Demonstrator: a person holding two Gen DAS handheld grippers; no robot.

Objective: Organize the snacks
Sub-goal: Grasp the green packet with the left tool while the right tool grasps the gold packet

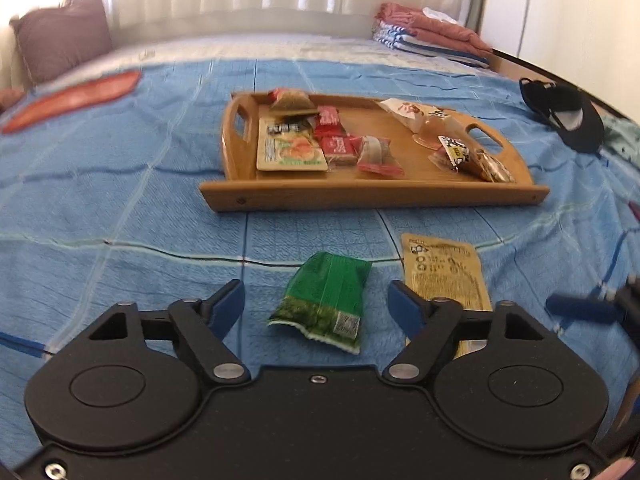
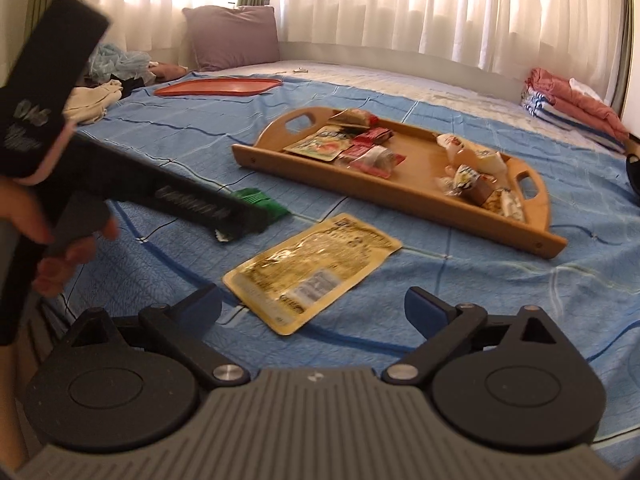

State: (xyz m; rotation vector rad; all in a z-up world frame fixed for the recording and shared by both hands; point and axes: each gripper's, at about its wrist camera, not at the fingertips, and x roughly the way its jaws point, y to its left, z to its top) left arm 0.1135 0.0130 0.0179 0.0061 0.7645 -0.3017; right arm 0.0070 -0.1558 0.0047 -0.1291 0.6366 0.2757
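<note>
A green snack packet [image 1: 325,300] lies flat on the blue bedspread, right between the blue fingers of my left gripper [image 1: 316,305]. The jaws stand open on either side and the pads do not touch it. A yellow pouch [image 1: 444,276] lies just to its right. In the right wrist view that yellow pouch [image 2: 312,268] lies ahead of my open right gripper [image 2: 314,309], its near corner between the fingers. The wooden tray [image 1: 360,197] beyond holds several snack packets. A hand holds the left tool's black body [image 2: 180,196] over the green packet [image 2: 262,200].
Around the wooden tray [image 2: 400,205] the blue bedspread stretches away. An orange flat tray [image 2: 218,85] and a purple pillow [image 2: 234,36] lie at the far side. Folded towels [image 1: 432,36] sit far right, a black cap [image 1: 564,116] near the bed's right edge, loose clothes [image 2: 96,100] far left.
</note>
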